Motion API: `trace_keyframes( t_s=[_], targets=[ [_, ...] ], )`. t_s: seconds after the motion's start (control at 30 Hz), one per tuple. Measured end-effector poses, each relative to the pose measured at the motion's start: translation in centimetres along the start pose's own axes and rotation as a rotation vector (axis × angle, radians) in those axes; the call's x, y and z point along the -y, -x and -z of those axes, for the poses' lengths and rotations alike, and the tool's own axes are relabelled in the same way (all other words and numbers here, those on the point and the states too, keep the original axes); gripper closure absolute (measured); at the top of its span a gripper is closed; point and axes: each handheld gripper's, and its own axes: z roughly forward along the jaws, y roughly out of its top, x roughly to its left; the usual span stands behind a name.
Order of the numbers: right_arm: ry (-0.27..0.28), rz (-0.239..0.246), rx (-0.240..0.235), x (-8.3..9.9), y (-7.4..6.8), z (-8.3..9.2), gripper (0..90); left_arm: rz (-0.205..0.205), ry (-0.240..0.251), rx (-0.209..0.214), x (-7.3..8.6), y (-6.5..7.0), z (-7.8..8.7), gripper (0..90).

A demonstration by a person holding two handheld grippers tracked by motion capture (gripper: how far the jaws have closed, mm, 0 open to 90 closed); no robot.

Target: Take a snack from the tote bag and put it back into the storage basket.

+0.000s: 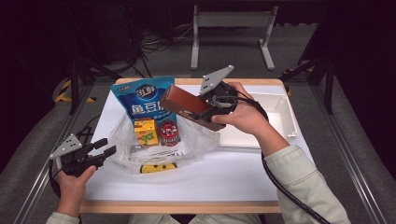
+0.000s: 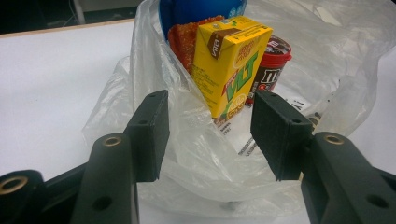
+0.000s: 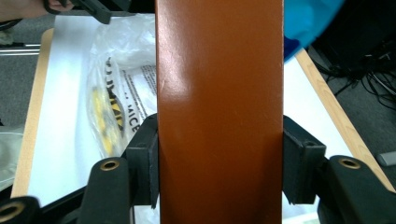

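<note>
Brown box (image 1: 192,106): one, clamped between the right gripper (image 1: 215,103) pads, held just above the bag.
Left gripper (image 2: 210,130): jaws apart, nothing between them, at the bag's edge.
Plastic bag (image 1: 196,140): holds one yellow carton (image 1: 144,131), one red tub (image 1: 168,132), one blue pouch (image 1: 142,96).
White tray (image 1: 280,116): one, beyond the right gripper.

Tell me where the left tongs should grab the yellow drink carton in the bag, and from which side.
Grip the yellow drink carton across its two flat side faces near the top, coming down through the plastic bag mouth. It stands upright with its top clear, while the red cup and bag film crowd its lower half. The left tongs look open wide enough.
</note>
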Motion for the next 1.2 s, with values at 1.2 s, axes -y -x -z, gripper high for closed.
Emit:
trace_keyframes(
  t_s=[1.2],
  targets=[
    [-0.028, -0.12, 0.142, 5.7, 5.4, 5.4, 42.3, -0.007, 0.004, -0.003, 0.1, 0.1, 0.3, 45.7]
  ],
)
